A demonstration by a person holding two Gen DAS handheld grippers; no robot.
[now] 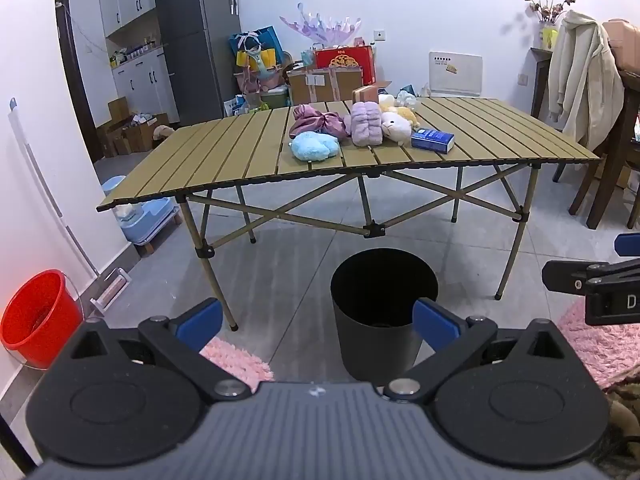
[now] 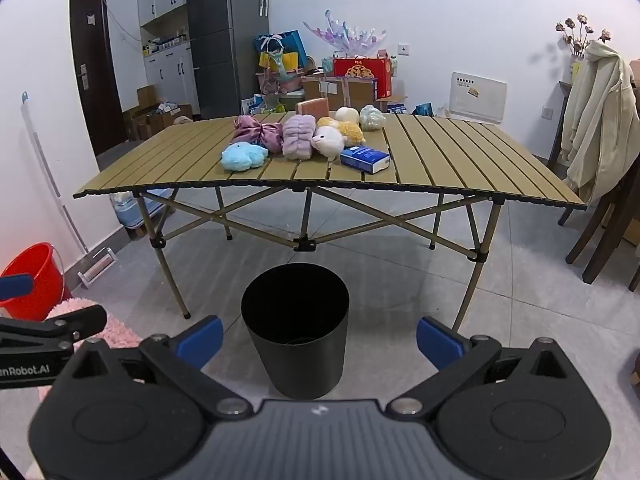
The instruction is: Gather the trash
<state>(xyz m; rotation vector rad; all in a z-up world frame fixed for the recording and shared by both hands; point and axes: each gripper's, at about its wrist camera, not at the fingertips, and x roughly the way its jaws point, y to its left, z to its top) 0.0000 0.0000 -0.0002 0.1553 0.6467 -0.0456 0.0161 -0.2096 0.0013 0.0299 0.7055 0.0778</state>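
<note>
A black trash bin (image 1: pixel 382 308) (image 2: pixel 295 326) stands on the floor in front of a slatted folding table (image 1: pixel 208 160) (image 2: pixel 460 156). On the table lie a blue box (image 1: pixel 433 140) (image 2: pixel 365 159), a blue plush (image 1: pixel 314 146) (image 2: pixel 244 156), a purple plush (image 1: pixel 366 123) (image 2: pixel 299 136), a white plush (image 1: pixel 396 126) (image 2: pixel 329 142), pink cloth (image 1: pixel 318 120) (image 2: pixel 258 130) and a pink block (image 1: pixel 366 94) (image 2: pixel 313 107). My left gripper (image 1: pixel 318 322) is open and empty, low, in front of the bin. My right gripper (image 2: pixel 320 338) is open and empty, beside it.
A red bucket (image 1: pixel 38 316) (image 2: pixel 36 276) and a mop (image 1: pixel 52 200) stand at the left wall. Pink rugs (image 1: pixel 600 336) (image 2: pixel 100 328) lie on the floor. A chair with a cream coat (image 1: pixel 580 80) (image 2: pixel 600 116) is at right. Boxes and a fridge (image 1: pixel 196 40) stand behind the table.
</note>
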